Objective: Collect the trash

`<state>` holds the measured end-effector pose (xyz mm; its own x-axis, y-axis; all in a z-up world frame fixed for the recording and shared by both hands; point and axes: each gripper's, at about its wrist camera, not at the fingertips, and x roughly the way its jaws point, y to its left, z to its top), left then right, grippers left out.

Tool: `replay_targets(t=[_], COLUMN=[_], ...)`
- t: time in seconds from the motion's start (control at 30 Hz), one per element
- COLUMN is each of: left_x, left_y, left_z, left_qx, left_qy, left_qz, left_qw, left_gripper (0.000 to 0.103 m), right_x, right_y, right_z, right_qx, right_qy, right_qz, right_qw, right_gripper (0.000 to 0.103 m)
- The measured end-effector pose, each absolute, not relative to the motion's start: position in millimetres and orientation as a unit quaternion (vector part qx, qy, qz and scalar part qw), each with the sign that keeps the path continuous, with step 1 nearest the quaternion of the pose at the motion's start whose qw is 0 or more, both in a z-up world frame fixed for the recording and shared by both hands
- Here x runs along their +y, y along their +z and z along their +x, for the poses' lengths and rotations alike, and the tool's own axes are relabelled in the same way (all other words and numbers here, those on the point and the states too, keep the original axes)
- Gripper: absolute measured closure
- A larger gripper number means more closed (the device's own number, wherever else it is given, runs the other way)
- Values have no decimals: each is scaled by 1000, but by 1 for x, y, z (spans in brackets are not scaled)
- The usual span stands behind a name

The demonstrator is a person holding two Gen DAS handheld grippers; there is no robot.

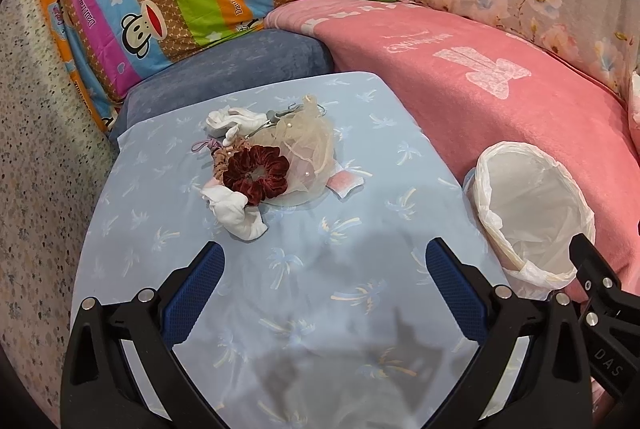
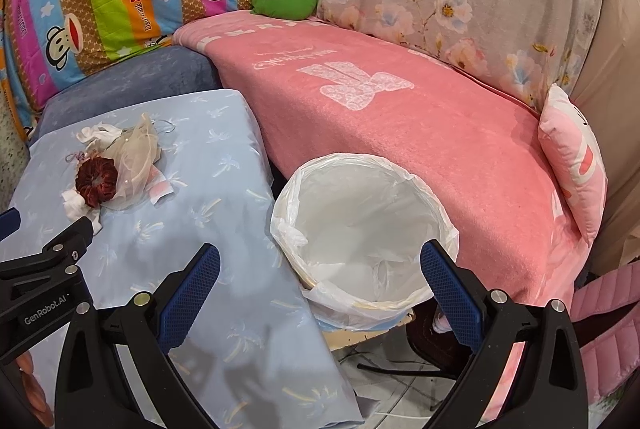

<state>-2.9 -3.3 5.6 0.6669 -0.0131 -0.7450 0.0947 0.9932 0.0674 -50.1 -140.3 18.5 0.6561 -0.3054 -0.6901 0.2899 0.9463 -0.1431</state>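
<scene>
The trash sits in one small heap on the pale blue palm-print cloth covering the bench [image 1: 320, 309]: a dark red velvet scrunchie [image 1: 256, 177] on top, a crumpled beige gauze pouch with small pearl beads [image 1: 308, 145] touching it on the right, wads of white tissue [image 1: 239, 215] at the near edge and more white scraps [image 1: 228, 121] at the far edge, and a torn pink-and-white wrapper piece [image 1: 345, 184] poking out beside the pouch. All of it looks light, soft and limp, so nothing should break, but pieces will likely sag, snag on each other or come up together; the scrunchie's thick ruffled rim and the tissue's bunched knot seem the surest places to pinch. The left tool [image 1: 324, 277] hovers just short of the heap, jaws spread wide and empty. The right tool [image 2: 320, 277], equally wide and empty, hangs over the round bin lined with a thin white plastic bag [image 2: 400, 169], which stands just beside the bench's right edge against the pink blanket [image 2: 400, 109]. Nothing blocks the path from heap to bin except the right tool itself; the loose liner rim could catch a finger.
</scene>
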Motion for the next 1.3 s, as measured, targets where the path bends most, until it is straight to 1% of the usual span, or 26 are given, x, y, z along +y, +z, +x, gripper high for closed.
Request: replay_targets(t=[1.3], left_x=[-7], left_y=[10], left_z=[-5], left_qx=[398], left_qy=[-31], left_qz=[49], left_qw=[916], left_gripper=[7], right_x=[-136], right_y=[20], right_z=[-54], right_qx=[380], right_qy=[-162], right_qz=[-13], right_qw=[911], right_gripper=[6])
